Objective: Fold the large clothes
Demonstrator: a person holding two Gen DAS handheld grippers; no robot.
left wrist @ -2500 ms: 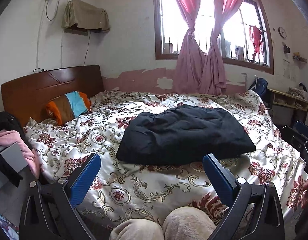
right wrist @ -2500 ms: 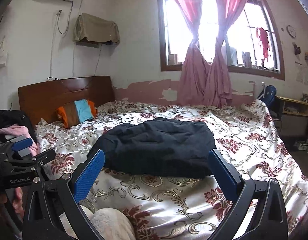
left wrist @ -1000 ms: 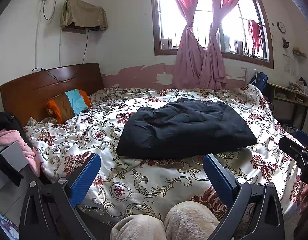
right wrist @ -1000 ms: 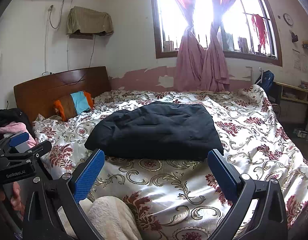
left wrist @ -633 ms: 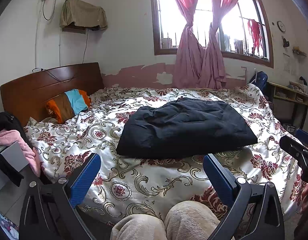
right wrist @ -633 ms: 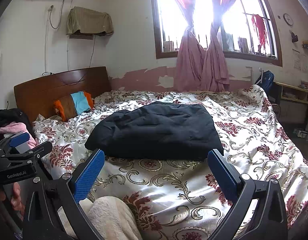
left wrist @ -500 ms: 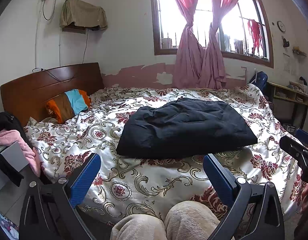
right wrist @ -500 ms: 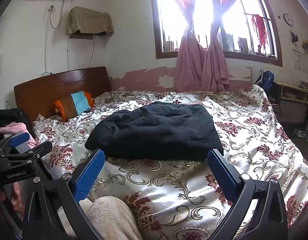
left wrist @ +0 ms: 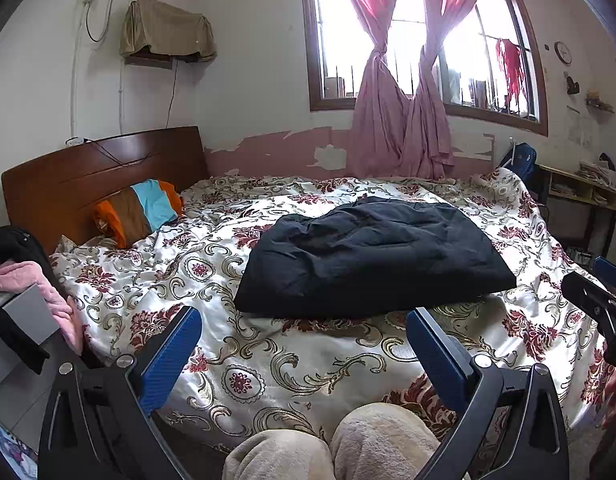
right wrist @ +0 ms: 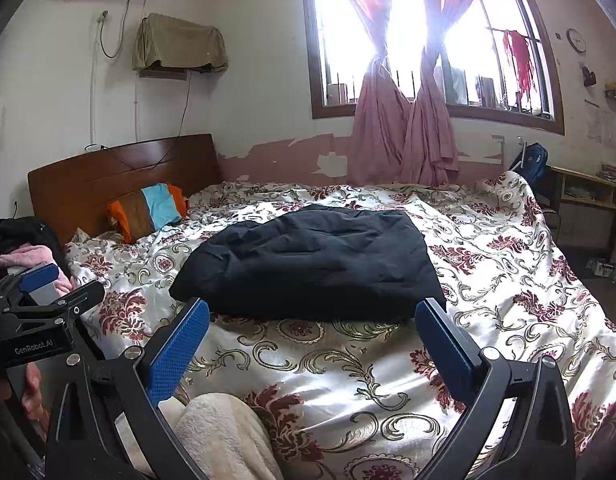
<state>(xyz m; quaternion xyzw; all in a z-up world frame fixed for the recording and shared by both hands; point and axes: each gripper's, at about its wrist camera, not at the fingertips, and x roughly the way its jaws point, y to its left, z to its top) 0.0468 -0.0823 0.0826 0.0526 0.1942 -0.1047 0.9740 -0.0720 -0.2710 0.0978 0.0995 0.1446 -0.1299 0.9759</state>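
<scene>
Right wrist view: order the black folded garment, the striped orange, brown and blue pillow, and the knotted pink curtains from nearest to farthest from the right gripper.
1. Black folded garment, just ahead, mid-bed.
2. Striped pillow, far left by the headboard.
3. Pink curtains, at the back window.

The right gripper is open, held off the bed.

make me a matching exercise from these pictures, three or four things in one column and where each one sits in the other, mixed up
Things:
1. black garment
2. striped pillow
3. pink curtains
4. blue backpack

Places:
A. knotted in front of the window
B. against the wooden headboard
C. beyond the foot of the bed, by the wooden desk
D. lying in the middle of the floral bedspread

Pairs: 1-D, 2-B, 3-A, 4-C

Both the left tool and the right tool are open, short of the garment.
</scene>
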